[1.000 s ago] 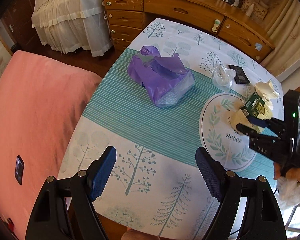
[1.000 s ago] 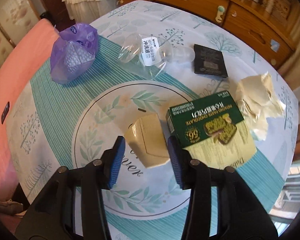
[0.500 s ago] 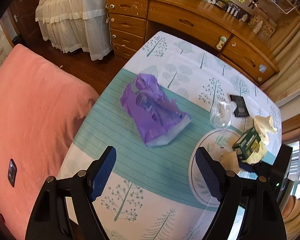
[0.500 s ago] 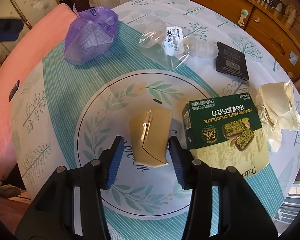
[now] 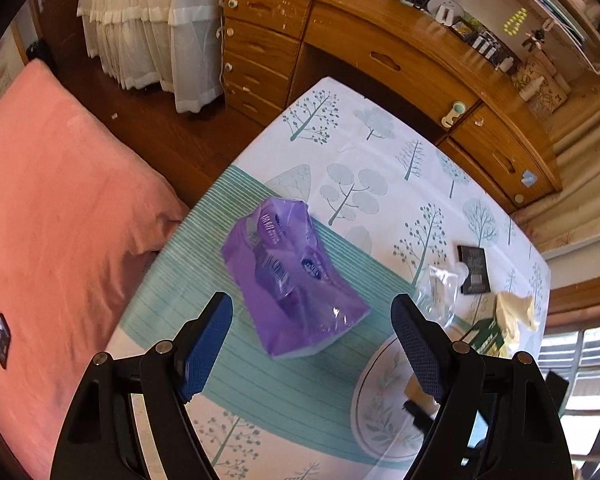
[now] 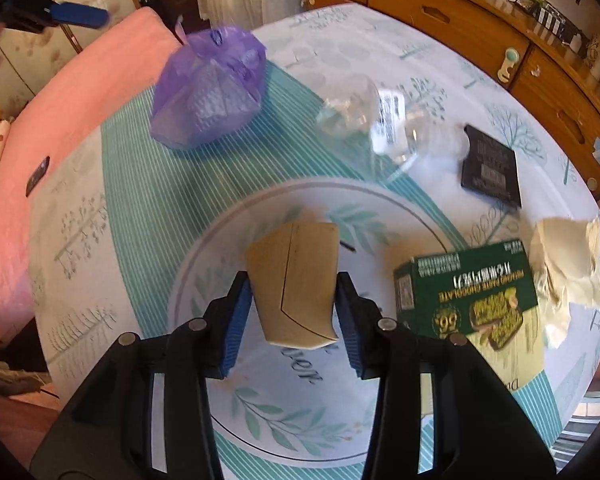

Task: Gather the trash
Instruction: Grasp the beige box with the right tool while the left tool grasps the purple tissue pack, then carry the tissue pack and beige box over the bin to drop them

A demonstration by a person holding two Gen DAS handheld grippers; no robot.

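My right gripper (image 6: 293, 310) is shut on a flattened tan paper cup (image 6: 294, 282) and holds it above the round table (image 6: 140, 184). On the table lie a purple plastic bag (image 6: 210, 92), a clear plastic wrapper with a white label (image 6: 384, 124), a black packet (image 6: 490, 164), a green chocolate box (image 6: 466, 292) and crumpled cream paper (image 6: 566, 264). My left gripper (image 5: 312, 344) is open and empty, high above the purple bag (image 5: 292, 272), which shows between its fingers. The wrapper (image 5: 440, 292), black packet (image 5: 474, 270) and cream paper (image 5: 516, 312) lie to its right.
A pink bed (image 5: 48, 216) borders the table on the left, with a small dark device (image 5: 2, 340) on it. A wooden desk with drawers (image 5: 380, 60) stands behind the table. White curtains (image 5: 148, 20) hang at the back left.
My right gripper has closed on the tan cup and lifted it off the table. My left gripper has risen and swung toward the purple bag, staying open.
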